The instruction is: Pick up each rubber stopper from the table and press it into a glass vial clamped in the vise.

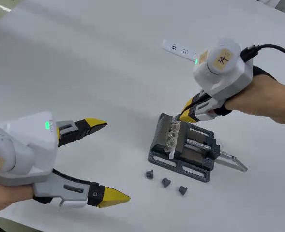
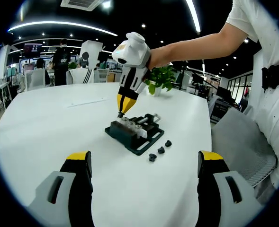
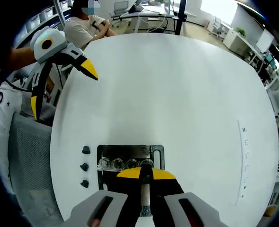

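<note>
Pressing is judged in hand: a stopper (image 2: 121,114) seems pinched by the right gripper (image 1: 180,117) above the vials (image 3: 118,164) in the vise (image 1: 181,165), left gripper (image 1: 117,161) spread; straight downward seating is needed.

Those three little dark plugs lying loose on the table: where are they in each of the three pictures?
Head view: the three loose stoppers lie in a row at lower centre, just below the vise.
Left gripper view: the stoppers sit near the centre, just right of the vise.
Right gripper view: they form a column at lower left, left of the vise.
Shared landmark: the dark vise.
</note>
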The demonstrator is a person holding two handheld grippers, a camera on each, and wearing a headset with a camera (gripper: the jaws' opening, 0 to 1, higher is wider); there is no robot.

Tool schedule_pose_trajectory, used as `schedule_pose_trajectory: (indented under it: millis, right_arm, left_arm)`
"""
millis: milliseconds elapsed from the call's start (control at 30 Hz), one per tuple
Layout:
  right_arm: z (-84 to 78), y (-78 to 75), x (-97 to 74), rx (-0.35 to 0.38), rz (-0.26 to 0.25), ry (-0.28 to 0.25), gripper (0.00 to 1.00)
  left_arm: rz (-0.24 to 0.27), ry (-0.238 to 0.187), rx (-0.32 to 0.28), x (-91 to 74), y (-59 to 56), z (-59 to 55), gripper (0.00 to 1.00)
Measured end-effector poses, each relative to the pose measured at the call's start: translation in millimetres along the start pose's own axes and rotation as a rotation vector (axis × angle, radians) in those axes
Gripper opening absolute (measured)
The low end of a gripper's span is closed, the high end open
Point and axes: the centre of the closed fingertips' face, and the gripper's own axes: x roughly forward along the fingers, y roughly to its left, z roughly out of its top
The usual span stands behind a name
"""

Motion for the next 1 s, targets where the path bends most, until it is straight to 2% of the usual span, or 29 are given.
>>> schedule_pose_trajectory:
  millis: [400,567,1000]
  right_arm:
    - [0.6,-0.9,0.9,0.011,0.012,0.007,0.01]
    - [1.3,0.3,1.0,0.001,0.011,0.027,0.01]
    - [1.0,-1.0,1.3,0.005,0.017,0.044,0.01]
  left_arm:
    - [-0.003,0.002,-0.003,1.0,-0.3,-2.2,0.92]
    - [-0.004,-0.002,-0.005,1.4,-0.3,-2.3,0.92]
    - [-0.010,-0.011,-0.002,5.1,-1.1,0.5,0.92]
